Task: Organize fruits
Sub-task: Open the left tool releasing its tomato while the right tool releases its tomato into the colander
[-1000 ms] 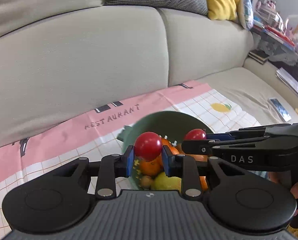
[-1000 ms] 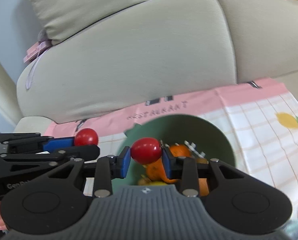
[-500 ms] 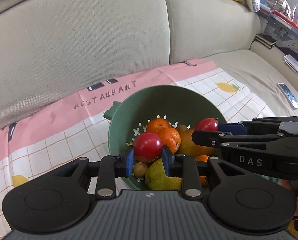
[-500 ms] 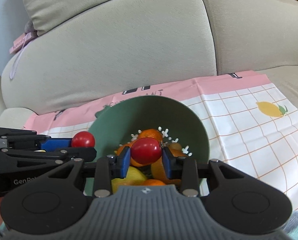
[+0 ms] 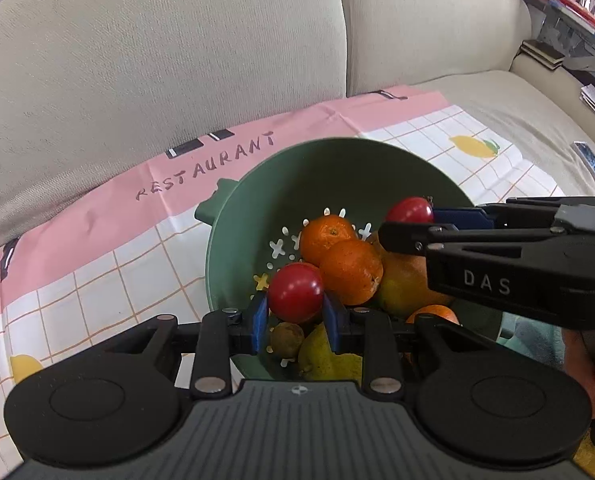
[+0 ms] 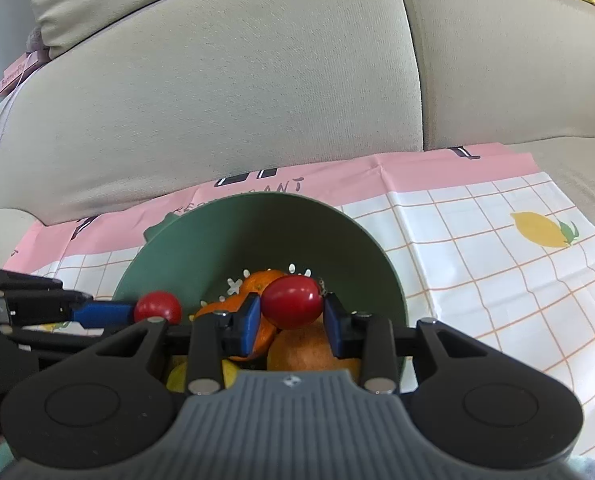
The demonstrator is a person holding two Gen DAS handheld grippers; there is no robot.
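A red tomato (image 5: pixel 295 292) is gripped by the left gripper (image 5: pixel 295 314) and another tomato (image 6: pixel 292 301) by the right gripper (image 6: pixel 291 322), both held over the green bowl (image 5: pixel 337 168) of fruit. The placing step appears to be in hand; next, each tomato would need lowering onto the pile before release.

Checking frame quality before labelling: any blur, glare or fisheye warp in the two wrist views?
Left wrist view: sharp, even daylight; glossy highlight on the cherry tomato held by the left gripper; sofa seams bow, corners vignetted black. Right wrist view: also sharp; its own tomato in the right gripper is crisp; green colander interior is shaded, tablecloth grid curves.
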